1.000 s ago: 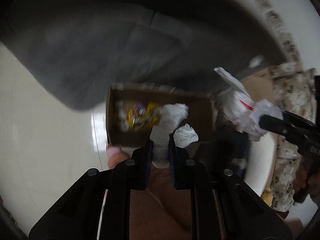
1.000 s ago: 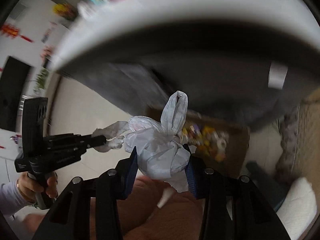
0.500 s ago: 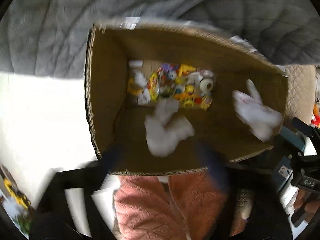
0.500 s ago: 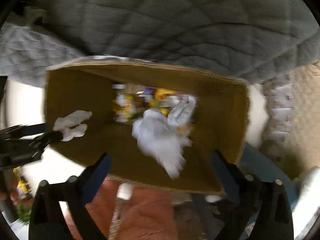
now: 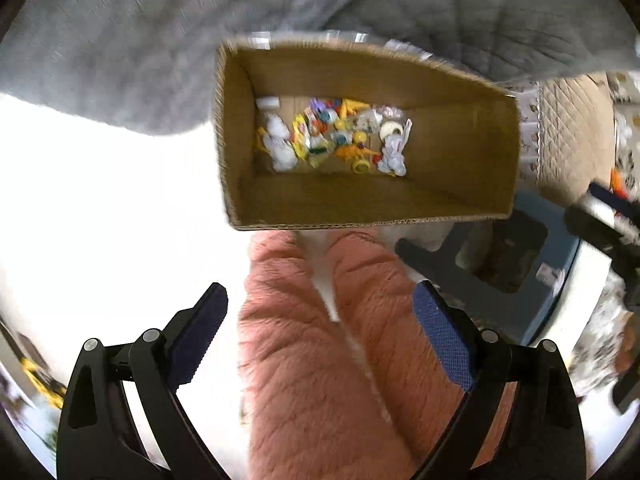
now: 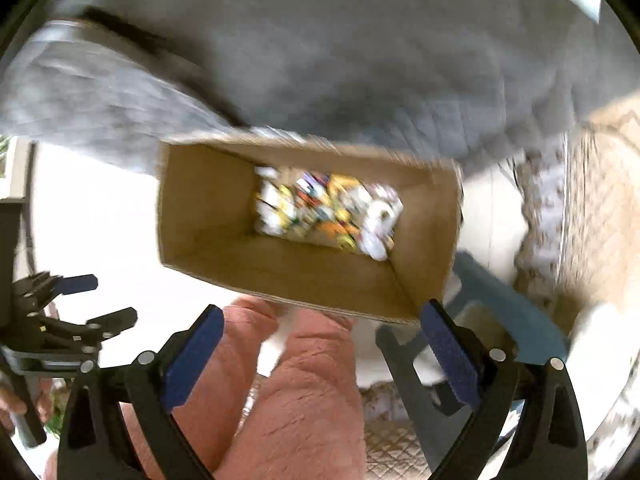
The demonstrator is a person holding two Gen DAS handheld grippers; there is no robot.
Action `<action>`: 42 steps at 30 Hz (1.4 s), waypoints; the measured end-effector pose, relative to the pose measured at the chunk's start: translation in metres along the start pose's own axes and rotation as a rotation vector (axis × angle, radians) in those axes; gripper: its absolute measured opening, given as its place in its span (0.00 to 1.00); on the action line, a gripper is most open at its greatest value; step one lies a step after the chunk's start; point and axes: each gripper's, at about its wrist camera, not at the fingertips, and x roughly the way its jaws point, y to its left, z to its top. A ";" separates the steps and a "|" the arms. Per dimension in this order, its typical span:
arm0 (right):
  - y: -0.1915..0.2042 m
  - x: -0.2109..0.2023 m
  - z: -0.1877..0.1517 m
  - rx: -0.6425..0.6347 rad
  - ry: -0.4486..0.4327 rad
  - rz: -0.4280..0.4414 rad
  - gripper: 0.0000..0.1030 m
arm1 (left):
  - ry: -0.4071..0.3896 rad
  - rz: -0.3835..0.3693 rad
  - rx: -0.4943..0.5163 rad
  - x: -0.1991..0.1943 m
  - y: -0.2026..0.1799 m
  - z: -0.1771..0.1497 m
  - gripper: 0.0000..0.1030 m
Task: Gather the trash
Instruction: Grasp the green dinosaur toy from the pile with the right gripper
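A tall cardboard box (image 5: 460, 152) (image 6: 200, 216) stands on the pale floor in front of a person's pink-clad legs (image 5: 320, 340). At its bottom lie several colourful wrappers (image 5: 336, 136) (image 6: 320, 208), a crumpled white tissue (image 5: 280, 148) at the left and a knotted white plastic bag (image 5: 394, 152) (image 6: 376, 232) at the right. My left gripper (image 5: 320, 332) hangs open above the legs, nothing between its blue pads. My right gripper (image 6: 324, 344) is open too and holds nothing; it shows at the left wrist view's right edge (image 5: 600, 220). The left gripper appears at the right wrist view's left edge (image 6: 72, 308).
A grey quilted sofa cover (image 5: 120, 40) (image 6: 360, 60) rises behind the box. A blue plastic stool (image 5: 500, 264) (image 6: 500, 304) stands right of the legs, with a beige quilted cushion (image 5: 572, 132) (image 6: 592, 208) beyond it. Bright floor (image 5: 100, 220) lies left of the box.
Both grippers opened and dropped their loads: the white tissue and the knotted white bag fell into the box and now lie at its bottom. Both views tipped down over the box.
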 end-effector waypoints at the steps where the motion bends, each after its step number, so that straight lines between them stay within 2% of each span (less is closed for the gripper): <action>1: 0.008 -0.019 0.001 -0.014 -0.030 0.013 0.94 | -0.034 0.005 0.011 -0.015 0.000 -0.003 0.88; 5: 0.046 -0.138 0.011 -0.096 -0.289 0.143 0.93 | -0.300 0.047 0.036 -0.109 0.002 -0.025 0.88; 9: 0.081 -0.235 0.032 -0.189 -0.544 0.193 0.94 | -0.596 0.111 -0.029 -0.193 0.011 -0.049 0.88; 12: 0.097 -0.289 0.068 -0.217 -0.699 0.217 0.95 | -0.722 0.131 -0.102 -0.237 0.025 -0.059 0.88; 13: 0.099 -0.300 0.080 -0.217 -0.731 0.223 0.95 | -0.742 0.130 -0.119 -0.246 0.027 -0.060 0.88; 16: 0.101 -0.337 0.144 -0.153 -0.821 0.276 0.95 | -0.805 0.110 -0.180 -0.274 0.038 -0.064 0.88; 19: 0.092 -0.346 0.212 0.004 -0.803 0.348 0.95 | -0.832 0.138 -0.186 -0.290 0.042 -0.068 0.88; 22: 0.081 -0.336 0.272 0.143 -0.763 0.385 0.95 | -0.826 0.142 -0.187 -0.290 0.046 -0.073 0.88; 26: 0.084 -0.318 0.319 0.200 -0.713 0.373 0.95 | -0.810 0.130 -0.238 -0.283 0.058 -0.084 0.88; 27: 0.085 -0.316 0.325 0.199 -0.700 0.359 0.88 | -0.805 0.137 -0.249 -0.282 0.061 -0.088 0.88; 29: 0.087 -0.310 0.333 0.202 -0.656 0.335 0.38 | -0.791 0.154 -0.277 -0.277 0.068 -0.092 0.88; 32: 0.088 -0.310 0.323 0.204 -0.642 0.354 0.38 | -0.777 0.163 -0.302 -0.273 0.077 -0.093 0.88; 34: 0.088 -0.315 0.314 0.178 -0.652 0.372 0.33 | -0.783 0.162 -0.297 -0.275 0.079 -0.090 0.88; 36: 0.081 -0.327 0.297 0.173 -0.682 0.444 0.28 | -0.788 0.168 -0.281 -0.280 0.080 -0.086 0.88; 38: 0.076 -0.339 0.286 0.156 -0.704 0.465 0.26 | -0.795 0.178 -0.264 -0.284 0.082 -0.077 0.88; 40: 0.072 -0.346 0.278 0.138 -0.706 0.483 0.20 | -0.788 0.162 -0.254 -0.287 0.086 -0.064 0.88; 42: 0.065 -0.356 0.270 0.153 -0.738 0.528 0.20 | -0.783 0.130 -0.257 -0.290 0.090 -0.052 0.88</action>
